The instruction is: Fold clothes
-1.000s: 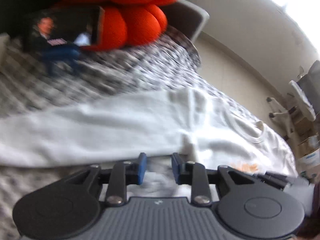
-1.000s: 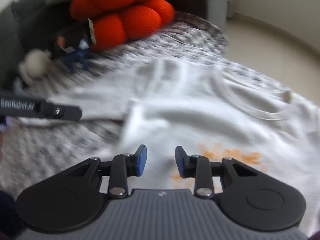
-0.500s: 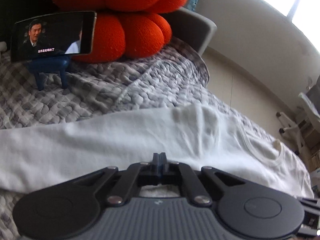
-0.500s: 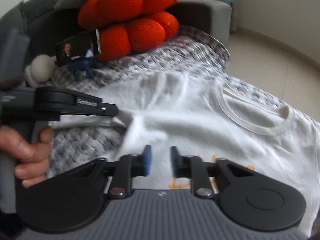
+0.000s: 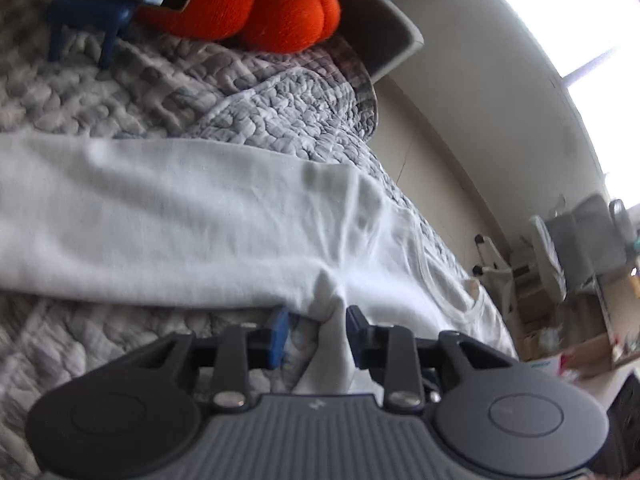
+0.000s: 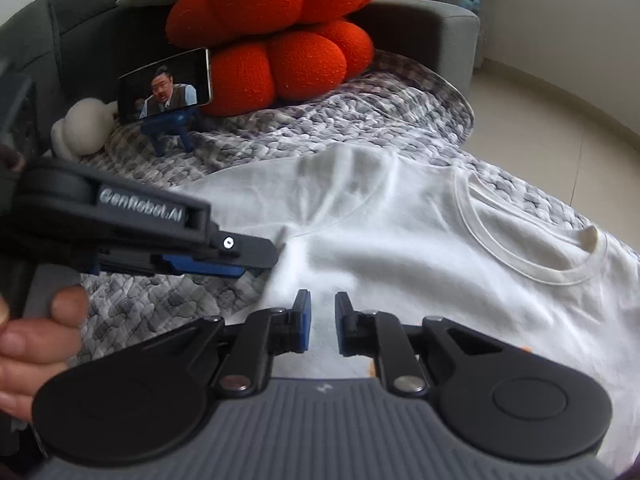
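So the left claw was pinched fully closed half a second ago and has just opened to a narrow gap, with a bunched fold of the white cotton long-sleeve shirt sitting between its blue pads. I can't tell if they're gripping it. The right claw barely opened, hovering narrow and empty over the shirt's chest. Looks like a regrasp at the armpit before folding the sleeve in. The shirt lies flat on the grey pebbled quilt, orange knot cushion at 12 o'clock, propped phone at 10.
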Demonstrator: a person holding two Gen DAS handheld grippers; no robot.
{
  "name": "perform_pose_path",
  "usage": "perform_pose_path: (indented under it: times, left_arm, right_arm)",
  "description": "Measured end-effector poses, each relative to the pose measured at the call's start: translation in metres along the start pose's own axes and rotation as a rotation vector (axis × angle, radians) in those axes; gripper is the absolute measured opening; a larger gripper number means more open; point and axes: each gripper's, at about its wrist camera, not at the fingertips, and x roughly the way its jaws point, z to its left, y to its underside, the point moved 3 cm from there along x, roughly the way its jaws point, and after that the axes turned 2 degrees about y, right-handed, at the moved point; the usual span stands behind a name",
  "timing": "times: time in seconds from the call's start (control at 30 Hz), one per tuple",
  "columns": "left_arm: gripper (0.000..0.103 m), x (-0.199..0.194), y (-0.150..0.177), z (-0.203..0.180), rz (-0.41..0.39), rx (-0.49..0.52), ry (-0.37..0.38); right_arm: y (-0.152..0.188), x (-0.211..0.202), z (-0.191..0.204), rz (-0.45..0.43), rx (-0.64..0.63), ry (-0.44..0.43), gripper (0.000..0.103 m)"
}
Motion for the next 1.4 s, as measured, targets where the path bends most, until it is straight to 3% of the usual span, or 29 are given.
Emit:
perform_pose_path:
  times: [0.13,0.17,0.2,0.23,0.47,0.63,0.73,0.9,0.97,1.07,1.23,1.4]
  left_arm:
    - [0.037,0.006,-0.003,-0.006,-0.031,0.02,-0.036]
    - [0.03,0.007,-0.005,-0.007,-0.042,0.036,-0.056]
    - [0.007,0.008,-0.006,-0.008,-0.054,0.051,-0.076]
    - [0.001,0.009,-0.007,-0.009,-0.065,0.067,-0.096]
    - [0.001,-0.011,-0.023,-0.013,-0.162,0.155,-0.117]
    - [0.001,-0.001,-0.02,-0.017,-0.158,0.258,-0.177]
    - [0.001,-0.001,-0.019,-0.018,-0.15,0.288,-0.171]
    - [0.001,-0.001,-0.019,-0.018,-0.148,0.317,-0.161]
    - [0.002,0.001,-0.018,-0.019,-0.137,0.326,-0.163]
    - [0.005,0.002,-0.016,-0.019,-0.122,0.335,-0.162]
    - [0.008,-0.004,-0.013,-0.02,-0.105,0.359,-0.166]
    - [0.01,-0.009,-0.004,-0.025,-0.081,0.389,-0.187]
  right_arm:
    - [0.0,0.0,0.002,-0.008,-0.005,-0.014,0.019]
    - [0.0,0.0,0.003,-0.008,-0.004,-0.021,0.019]
    - [0.0,0.001,0.003,-0.008,-0.004,-0.023,0.019]
    - [0.0,0.001,0.004,-0.01,-0.005,-0.023,0.019]
    - [-0.001,0.0,0.008,-0.049,-0.002,-0.034,0.019]
    - [0.006,0.018,0.024,-0.008,-0.046,-0.051,0.019]
    - [0.011,0.024,0.033,0.004,-0.107,-0.023,0.02]
    - [0.002,0.015,0.03,-0.061,-0.058,-0.07,0.02]
    - [0.007,0.026,0.034,0.001,-0.073,-0.06,0.02]
    - [0.009,0.026,0.038,0.007,-0.112,-0.048,0.019]
    - [0.001,0.006,0.01,-0.02,-0.01,-0.037,0.019]
    - [0.009,-0.007,-0.039,0.018,0.114,0.062,0.019]
